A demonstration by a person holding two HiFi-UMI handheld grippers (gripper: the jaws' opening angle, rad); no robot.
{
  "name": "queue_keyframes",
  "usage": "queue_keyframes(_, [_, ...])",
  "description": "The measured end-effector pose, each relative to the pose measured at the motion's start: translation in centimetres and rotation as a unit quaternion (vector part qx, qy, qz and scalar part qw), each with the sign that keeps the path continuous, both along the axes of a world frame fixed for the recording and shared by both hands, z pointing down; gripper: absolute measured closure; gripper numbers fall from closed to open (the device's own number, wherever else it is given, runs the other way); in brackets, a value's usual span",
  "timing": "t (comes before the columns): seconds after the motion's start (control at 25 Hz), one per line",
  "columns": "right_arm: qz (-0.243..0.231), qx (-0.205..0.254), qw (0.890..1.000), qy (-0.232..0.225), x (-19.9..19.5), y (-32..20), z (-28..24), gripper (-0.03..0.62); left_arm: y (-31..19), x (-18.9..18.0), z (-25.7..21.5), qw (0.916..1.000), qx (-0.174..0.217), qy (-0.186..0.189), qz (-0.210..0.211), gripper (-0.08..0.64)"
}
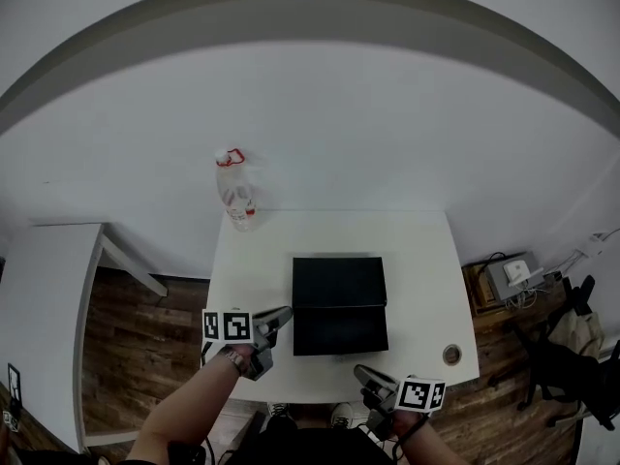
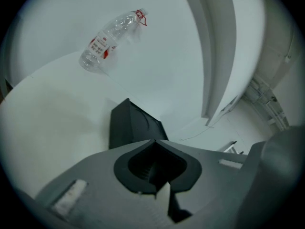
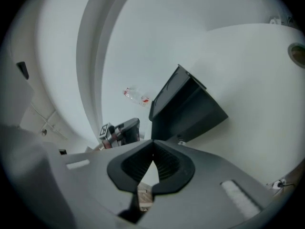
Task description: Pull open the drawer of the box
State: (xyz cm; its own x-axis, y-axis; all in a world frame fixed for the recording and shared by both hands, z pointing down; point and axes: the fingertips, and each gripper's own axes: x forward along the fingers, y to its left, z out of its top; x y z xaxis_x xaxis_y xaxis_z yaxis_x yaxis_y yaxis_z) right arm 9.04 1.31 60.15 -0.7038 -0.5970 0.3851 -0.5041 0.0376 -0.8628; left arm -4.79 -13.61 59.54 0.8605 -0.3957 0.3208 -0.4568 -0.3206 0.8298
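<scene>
Box [image 1: 339, 281] sat mid-frame on the table [image 1: 426, 260], looking stiff, light, apt to slide; I'd take the drawer front [image 1: 340, 331]. My left gripper [image 1: 284, 313] and right gripper [image 1: 360, 372] were clenched empty

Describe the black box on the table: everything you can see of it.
The box is a black, matte, rectangular case, plastic by its look, with a line across it where the top meets the front. It stands flat on the white table, near the table's front edge. No drawer sticks out, so it looks closed. Nothing touches it but the table.
</scene>
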Motion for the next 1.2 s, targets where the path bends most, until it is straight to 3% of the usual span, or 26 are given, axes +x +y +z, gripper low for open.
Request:
queue_keyframes(0.16, [0.009,0.064,0.997,-0.04,0.0,-0.5,-5.4,0.587,6.8,2.4,-4.9,0.9922,0.02,0.108,0.059,0.558])
queue_keyframes(0.36, [-0.032,0.135,0.989,-0.042,-0.8,0.4,-10.7,0.588,14.3,4.7,-8.2,0.9792,0.023,0.168,0.112,0.558])
queue_keyframes(0.52, [-0.072,0.172,0.982,-0.04,-1.6,1.5,-13.2,0.588,17.7,5.8,-7.8,0.9745,-0.007,0.173,0.142,0.558])
queue_keyframes(0.72, [-0.115,0.182,0.976,-0.031,-3.1,3.1,-13.4,0.588,17.7,5.2,-8.1,0.9777,-0.001,0.17,0.123,0.558])
queue_keyframes(0.96, [-0.113,0.17,0.978,-0.05,-3.5,3.2,-13.2,0.588,16.1,4.3,-9.5,0.9793,0.021,0.177,0.096,0.558])
queue_keyframes(1.2, [-0.118,0.173,0.977,-0.048,-3.6,3.6,-13.3,0.588,16.7,4.8,-9.2,0.9782,-0.004,0.188,0.089,0.558])
